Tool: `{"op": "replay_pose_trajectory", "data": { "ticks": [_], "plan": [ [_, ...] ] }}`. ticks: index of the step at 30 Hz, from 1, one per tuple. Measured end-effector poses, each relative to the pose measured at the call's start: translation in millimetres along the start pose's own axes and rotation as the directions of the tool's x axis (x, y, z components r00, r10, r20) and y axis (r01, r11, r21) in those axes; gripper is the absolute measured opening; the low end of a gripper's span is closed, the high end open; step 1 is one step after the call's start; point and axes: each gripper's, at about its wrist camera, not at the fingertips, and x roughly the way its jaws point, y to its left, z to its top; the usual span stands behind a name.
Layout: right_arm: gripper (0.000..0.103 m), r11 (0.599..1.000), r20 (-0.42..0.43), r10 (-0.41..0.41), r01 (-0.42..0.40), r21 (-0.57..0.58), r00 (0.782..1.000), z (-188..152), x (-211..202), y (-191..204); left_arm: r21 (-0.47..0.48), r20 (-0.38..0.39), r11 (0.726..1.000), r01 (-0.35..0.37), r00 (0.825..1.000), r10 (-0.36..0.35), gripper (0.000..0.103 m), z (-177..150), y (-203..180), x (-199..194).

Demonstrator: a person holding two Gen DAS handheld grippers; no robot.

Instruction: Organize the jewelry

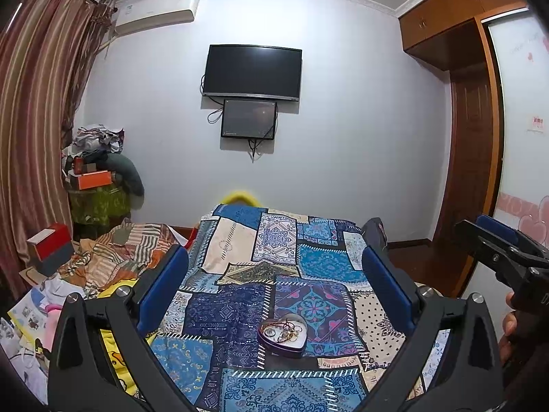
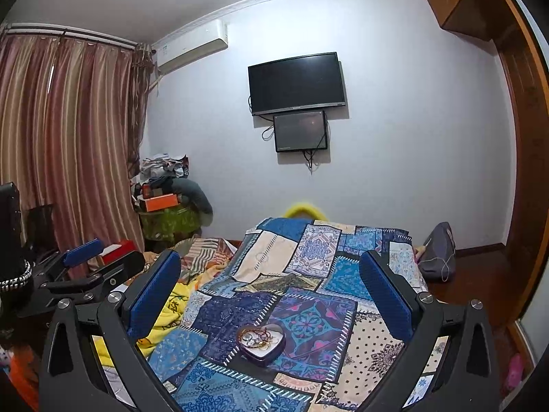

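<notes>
A bedroom seen from just above a bed (image 1: 240, 240) covered by a blue patchwork quilt (image 1: 236, 316) of patterned squares. The far wall is pale and carries a dark television (image 1: 253, 71), with a smaller dark screen (image 1: 249, 118) mounted directly beneath it. Striped reddish curtains (image 1: 37, 103) hang along the left side, with an air conditioner (image 1: 156, 10) high on the wall beside them. A wooden wardrobe (image 1: 456, 24) stands on the right. In the far left corner, clothes and boxes are heaped in a pile (image 1: 97, 168).

Both pairs of tongs are held low over the near end of the bed. The left tongs (image 1: 274, 267) are released, their blue-padded fingers spread wide apart with nothing between them. The right tongs (image 2: 269, 269) are likewise released and empty. In the left view, the right tongs also appear at the far right edge, with part of a hand (image 1: 511, 326) gripping the handle.

A small heart-shaped tin (image 1: 282, 334) sits open on the quilt, near the front and roughly centred, below and between the fingers of each pair of tongs without touching them. Inside lies a tangle of jewelry (image 1: 286, 329): rings, thin cords and gold-coloured pieces, too small to tell apart.
</notes>
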Motion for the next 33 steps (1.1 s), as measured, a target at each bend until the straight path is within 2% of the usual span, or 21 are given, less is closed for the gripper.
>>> {"op": "replay_pose_trajectory", "data": {
  "ticks": [33],
  "plan": [
    [0.103, 1.0, -0.013, -0.011, 0.012, 0.024, 1.0, -2.0, 2.6, -4.1, -0.001, -0.017, 0.999, 0.046, 0.999, -0.046, 0.102, 1.5, -2.4, 5.0]
  ]
}}
